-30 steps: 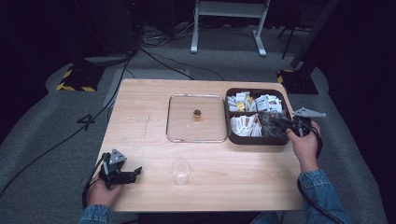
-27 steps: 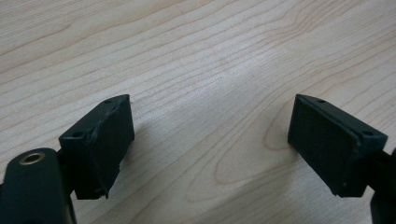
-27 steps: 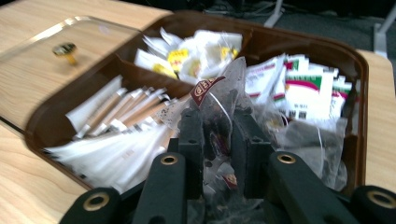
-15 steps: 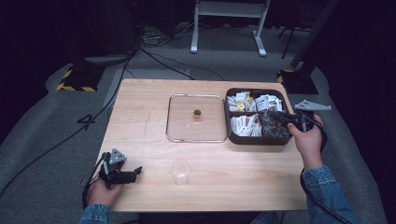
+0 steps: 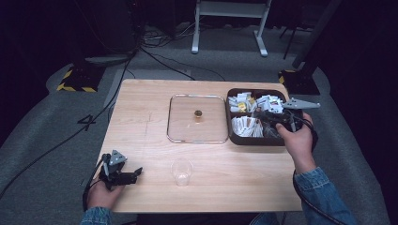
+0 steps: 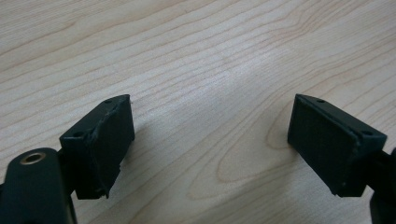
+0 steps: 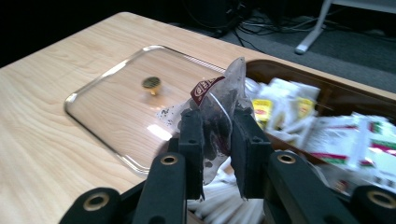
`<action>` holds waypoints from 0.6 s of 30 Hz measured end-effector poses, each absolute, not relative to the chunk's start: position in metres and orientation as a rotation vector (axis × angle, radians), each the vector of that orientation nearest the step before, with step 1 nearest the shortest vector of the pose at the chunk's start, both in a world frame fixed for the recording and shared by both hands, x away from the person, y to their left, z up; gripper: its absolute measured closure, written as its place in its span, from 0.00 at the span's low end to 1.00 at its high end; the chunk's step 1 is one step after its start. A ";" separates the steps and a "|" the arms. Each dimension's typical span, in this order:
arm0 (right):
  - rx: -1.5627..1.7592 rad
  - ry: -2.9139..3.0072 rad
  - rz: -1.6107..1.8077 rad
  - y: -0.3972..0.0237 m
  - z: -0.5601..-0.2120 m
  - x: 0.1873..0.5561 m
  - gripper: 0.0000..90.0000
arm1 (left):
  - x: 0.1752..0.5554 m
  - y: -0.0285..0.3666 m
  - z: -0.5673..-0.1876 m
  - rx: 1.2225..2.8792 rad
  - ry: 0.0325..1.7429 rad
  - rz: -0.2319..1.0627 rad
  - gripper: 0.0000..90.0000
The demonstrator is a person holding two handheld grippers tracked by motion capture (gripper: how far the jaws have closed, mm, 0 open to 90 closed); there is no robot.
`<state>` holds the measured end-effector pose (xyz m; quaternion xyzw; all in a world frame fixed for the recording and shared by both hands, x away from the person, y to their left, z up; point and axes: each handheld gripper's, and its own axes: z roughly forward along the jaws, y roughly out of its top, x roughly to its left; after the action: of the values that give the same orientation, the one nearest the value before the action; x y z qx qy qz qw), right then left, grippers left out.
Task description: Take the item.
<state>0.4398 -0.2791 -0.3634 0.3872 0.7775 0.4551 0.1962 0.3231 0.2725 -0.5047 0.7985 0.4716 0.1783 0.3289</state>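
Your right gripper [image 7: 217, 140] fingers [image 7: 192, 140] are clamped on a clear sachet [image 7: 219, 100] with dark contents, held over the brown tray [image 5: 233, 136], just right of the glass lid [image 5: 197, 118]. Your left gripper [image 6: 210, 144] fingers are spread wide, holding nothing, low over the surface [image 5: 141, 140], well left of the tray, plastic cup [image 5: 181, 171] between.

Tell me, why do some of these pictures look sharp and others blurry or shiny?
High view: the room is dark beyond the lit table. Left gripper view: crisp wood grain with a pale sheen. Right gripper view: the clear lid catches a bright glare patch, and the packets in the tray look soft.
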 end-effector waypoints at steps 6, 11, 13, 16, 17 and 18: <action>1.026 2.222 1.288 -0.248 -0.358 0.427 0.84 | 0.325 0.271 -0.505 2.085 1.246 0.469 0.17; 1.002 2.247 1.287 -0.226 -0.355 0.414 0.84 | 0.324 0.271 -0.505 2.079 1.250 0.471 0.17; 0.995 2.262 1.296 -0.218 -0.354 0.408 0.84 | 0.325 0.271 -0.505 2.079 1.250 0.470 0.17; 0.973 2.281 1.295 -0.206 -0.353 0.400 0.84 | 0.324 0.271 -0.505 2.081 1.249 0.474 0.17; 0.968 2.286 1.296 -0.201 -0.352 0.397 0.84 | 0.324 0.271 -0.505 2.080 1.250 0.474 0.17; 0.959 2.293 1.297 -0.197 -0.352 0.395 0.84 | 0.324 0.271 -0.505 2.081 1.250 0.475 0.17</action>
<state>0.3946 -0.1967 -0.3519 0.3372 0.8063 0.4560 0.1683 0.3243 0.2714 -0.5047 0.7948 0.4774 0.1815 0.3279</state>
